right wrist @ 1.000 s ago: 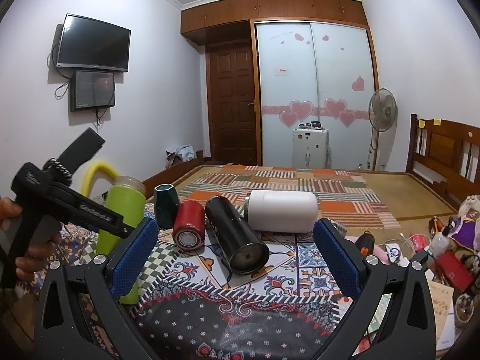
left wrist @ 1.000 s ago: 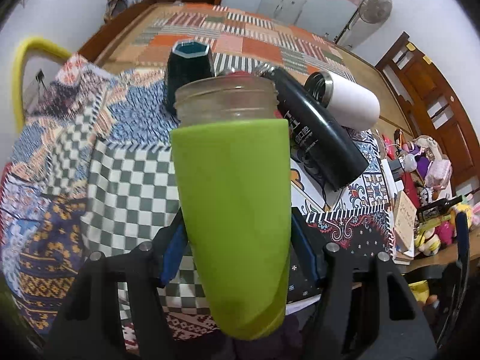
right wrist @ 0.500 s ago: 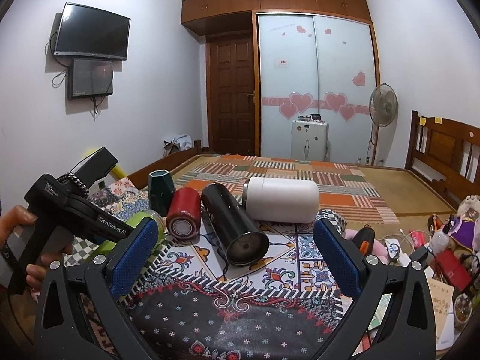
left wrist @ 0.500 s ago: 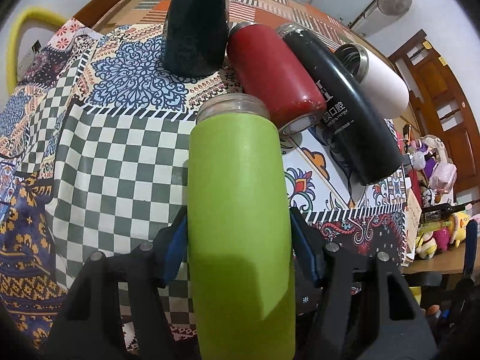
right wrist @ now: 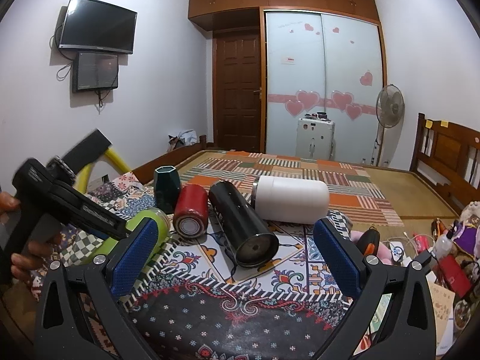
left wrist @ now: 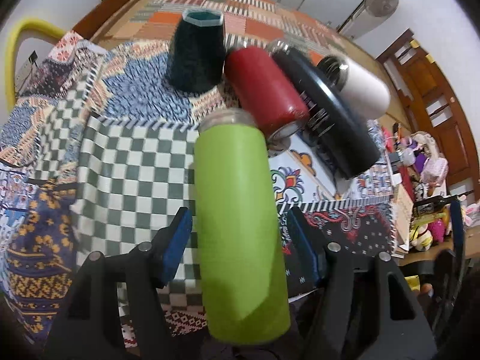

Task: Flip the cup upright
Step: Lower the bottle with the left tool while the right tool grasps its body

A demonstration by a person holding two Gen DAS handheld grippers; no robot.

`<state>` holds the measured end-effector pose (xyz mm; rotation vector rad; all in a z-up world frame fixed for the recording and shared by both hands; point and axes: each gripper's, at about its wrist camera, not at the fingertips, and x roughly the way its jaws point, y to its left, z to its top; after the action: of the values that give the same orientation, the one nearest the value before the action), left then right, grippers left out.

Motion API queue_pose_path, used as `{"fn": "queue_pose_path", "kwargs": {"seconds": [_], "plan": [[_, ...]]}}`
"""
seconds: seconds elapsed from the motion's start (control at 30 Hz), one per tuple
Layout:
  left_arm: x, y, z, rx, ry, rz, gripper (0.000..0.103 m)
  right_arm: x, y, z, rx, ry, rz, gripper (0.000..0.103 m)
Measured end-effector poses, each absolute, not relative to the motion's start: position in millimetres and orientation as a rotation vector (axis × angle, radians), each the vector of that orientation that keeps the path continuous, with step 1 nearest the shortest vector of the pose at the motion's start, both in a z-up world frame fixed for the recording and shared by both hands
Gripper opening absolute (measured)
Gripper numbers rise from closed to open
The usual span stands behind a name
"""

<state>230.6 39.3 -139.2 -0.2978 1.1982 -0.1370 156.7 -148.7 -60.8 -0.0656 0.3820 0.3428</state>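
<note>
Left wrist view: left gripper (left wrist: 238, 237) has its blue-padded fingers (left wrist: 177, 244) spread, a thin gap visible on each side of the lime-green cylindrical cup with a clear threaded neck (left wrist: 240, 225). Not pinching it. Cup lies between the fingers, neck pointing away from the camera, over the green-white checkered patch of the patchwork tablecloth (left wrist: 120, 156). Whether it is fully resting on the cloth, can't tell; frame is motion-blurred. Beyond it: dark teal faceted cup (left wrist: 196, 57) standing upright, then red cylindrical flask (left wrist: 265, 87), long black flask (left wrist: 327, 114) and white flask (left wrist: 364, 87), all three on their sides.

Right wrist view: right gripper (right wrist: 235, 253) fingers wide apart, holding nothing, hovering over the dark floral edge of the cloth. Green cup (right wrist: 150, 225) sits at left, tilted low, neck just beside the red flask (right wrist: 192, 211). Left gripper (right wrist: 120, 231) is on it, hand (right wrist: 21, 258) on the handle. Black flask (right wrist: 243, 225) and white flask (right wrist: 291, 199) lie between the right fingers in view.
</note>
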Motion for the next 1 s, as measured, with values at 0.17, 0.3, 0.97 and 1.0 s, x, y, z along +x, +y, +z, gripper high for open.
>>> {"fn": "queue_pose_path", "kwargs": {"seconds": [0.17, 0.3, 0.97, 1.0], "plan": [[199, 54, -98, -0.222, 1.046, -0.133, 0.072, 158, -135, -51, -0.094, 0.381, 0.369, 0.103], [171, 69, -71, -0.158, 0.904, -0.101, 0.084, 159, -116, -43, -0.138, 0.382, 0.398, 0.103], [90, 146, -103, -0.045, 0.585, 0.119, 0.099, 223, 10, -85, -0.293, 0.87, 0.648, 0.103], [90, 146, -106, -0.044, 0.587, 0.119, 0.099, 229, 14, -90, -0.292, 0.914, 0.645, 0.103]]}}
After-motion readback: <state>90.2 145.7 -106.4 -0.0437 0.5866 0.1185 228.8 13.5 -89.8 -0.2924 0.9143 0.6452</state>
